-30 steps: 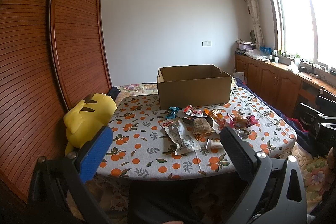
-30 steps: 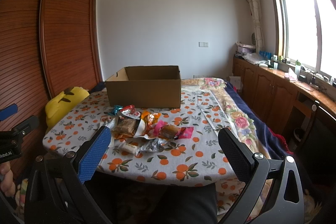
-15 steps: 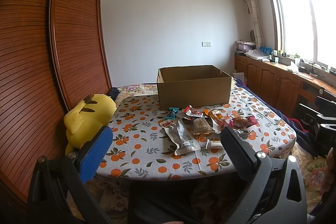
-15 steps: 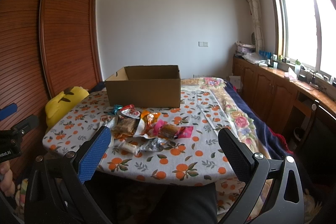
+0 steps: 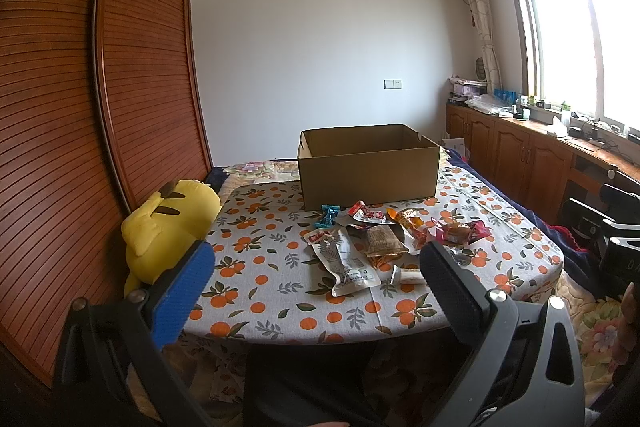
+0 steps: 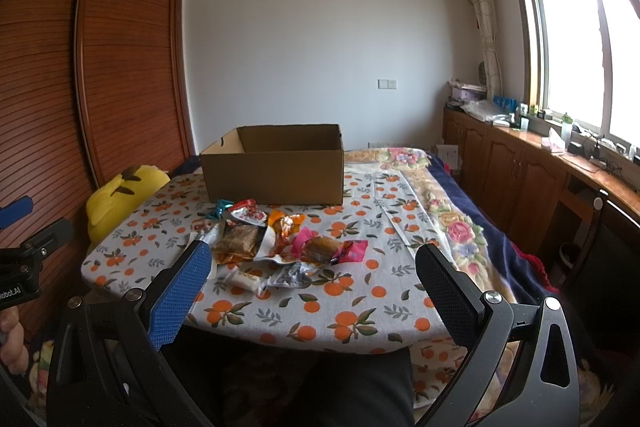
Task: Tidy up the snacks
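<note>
A pile of snack packets (image 5: 372,239) lies on the orange-print tablecloth (image 5: 260,275); it also shows in the right wrist view (image 6: 272,239). A long white pouch (image 5: 344,259) lies nearest me. An open cardboard box (image 5: 366,167) stands behind the pile, also seen in the right wrist view (image 6: 276,165). My left gripper (image 5: 316,267) is open and empty, held back from the table's near edge. My right gripper (image 6: 312,271) is open and empty, also short of the table.
A yellow plush toy (image 5: 168,223) sits at the table's left edge beside a wooden slatted wardrobe (image 5: 100,107). A floral bedspread (image 6: 448,219) lies to the right. Wooden cabinets (image 6: 520,171) run under the window. The left gripper's handle (image 6: 24,259) shows at the far left.
</note>
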